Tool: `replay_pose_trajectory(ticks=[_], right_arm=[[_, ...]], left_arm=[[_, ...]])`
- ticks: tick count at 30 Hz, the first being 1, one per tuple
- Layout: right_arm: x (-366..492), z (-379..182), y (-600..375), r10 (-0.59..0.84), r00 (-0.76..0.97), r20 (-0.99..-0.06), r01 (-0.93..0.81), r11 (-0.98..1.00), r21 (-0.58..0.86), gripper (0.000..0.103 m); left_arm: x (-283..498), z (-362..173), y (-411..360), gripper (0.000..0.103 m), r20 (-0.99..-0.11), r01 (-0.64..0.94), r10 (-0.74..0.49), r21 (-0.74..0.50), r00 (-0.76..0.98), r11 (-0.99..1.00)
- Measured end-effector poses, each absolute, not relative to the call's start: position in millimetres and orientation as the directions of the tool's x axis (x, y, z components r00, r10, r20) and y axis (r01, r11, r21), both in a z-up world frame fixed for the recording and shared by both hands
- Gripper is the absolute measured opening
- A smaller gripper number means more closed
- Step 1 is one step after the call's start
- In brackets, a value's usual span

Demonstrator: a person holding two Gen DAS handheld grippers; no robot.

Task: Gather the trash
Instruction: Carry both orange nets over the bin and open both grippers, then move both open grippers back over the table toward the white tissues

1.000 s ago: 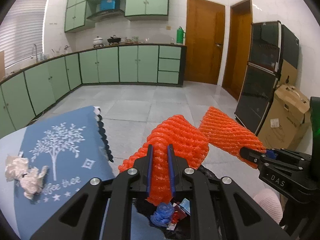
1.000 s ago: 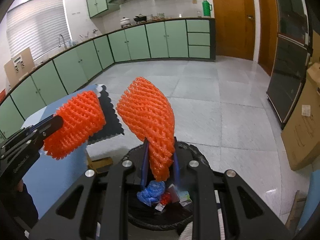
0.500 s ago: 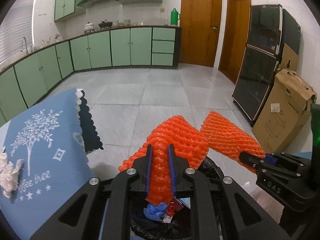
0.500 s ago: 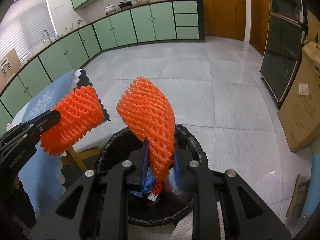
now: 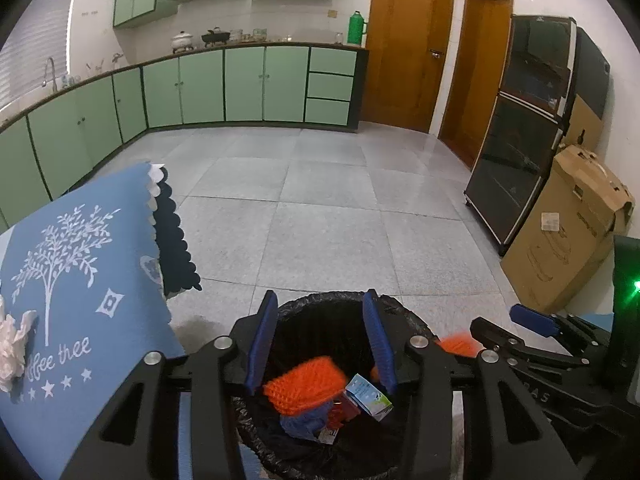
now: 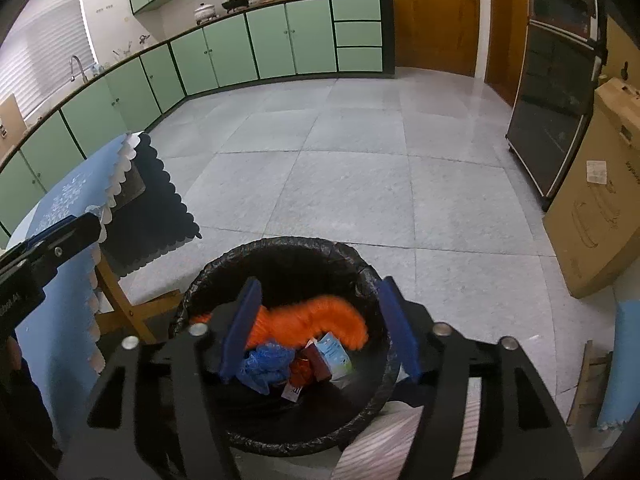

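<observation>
A black-lined trash bin (image 5: pixel 320 300) stands on the floor right below both grippers. My left gripper (image 5: pixel 320 344) is over it with its jaws opening and nothing between the blue pads. One orange foam net (image 5: pixel 304 384) lies blurred inside the bin. My right gripper (image 6: pixel 322 328) is also opening above the bin (image 6: pixel 280 246), with its pads clear of the orange net (image 6: pixel 312 320) below them. A crumpled blue piece (image 6: pixel 266 364) and a small carton (image 6: pixel 332 356) lie in the bin too. One of the left fingers (image 6: pixel 68 236) shows at the left edge.
A table under a blue cloth (image 5: pixel 72 280) stands left of the bin, with a crumpled white tissue (image 5: pixel 12 344) on it and a wooden leg (image 6: pixel 120 300) close to the bin. A cardboard box (image 5: pixel 568 232) and a dark cabinet (image 5: pixel 520 160) stand to the right.
Both grippers sank toward the bin while shut on the orange nets, then opened. The two nets have dropped out of the jaws into the bin.
</observation>
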State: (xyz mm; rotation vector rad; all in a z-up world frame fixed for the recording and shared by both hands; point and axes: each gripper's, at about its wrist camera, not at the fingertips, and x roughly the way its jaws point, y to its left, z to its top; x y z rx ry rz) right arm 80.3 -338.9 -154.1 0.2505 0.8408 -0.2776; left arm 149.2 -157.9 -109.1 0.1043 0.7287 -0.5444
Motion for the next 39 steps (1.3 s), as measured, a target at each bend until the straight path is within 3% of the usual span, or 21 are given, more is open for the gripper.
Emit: replay_pose_trajectory(ticks=[3, 12, 24, 39], right_arm=[[77, -148, -340, -0.159, 0.648, -0.745, 0.349, 0.931, 0.104, 0.088], [75, -111, -317, -0.125, 0.716, -0.687, 0.3, 0.944, 0.14, 0.093], [119, -80, -206, 0.078, 0.777, -0.625, 0.039, 0.984, 0.172, 0.094], [174, -79, -59, 0.256, 0.754, -0.605, -0.207, 0.967, 0.151, 0.094]], left_arm=[[148, -102, -149, 0.053, -0.642, 0.492, -0.433, -0.098, 0.633, 0.865], [143, -71, -93, 0.077, -0.582, 0.411, -0.383, -0.09, 0.717, 0.907], [132, -53, 47, 0.079, -0.545, 0.139, -0.148, -0.058, 0.825, 0.989], [134, -75, 183, 0.079, -0.562, -0.15, 0.115, -0.017, 0.819, 0.989]])
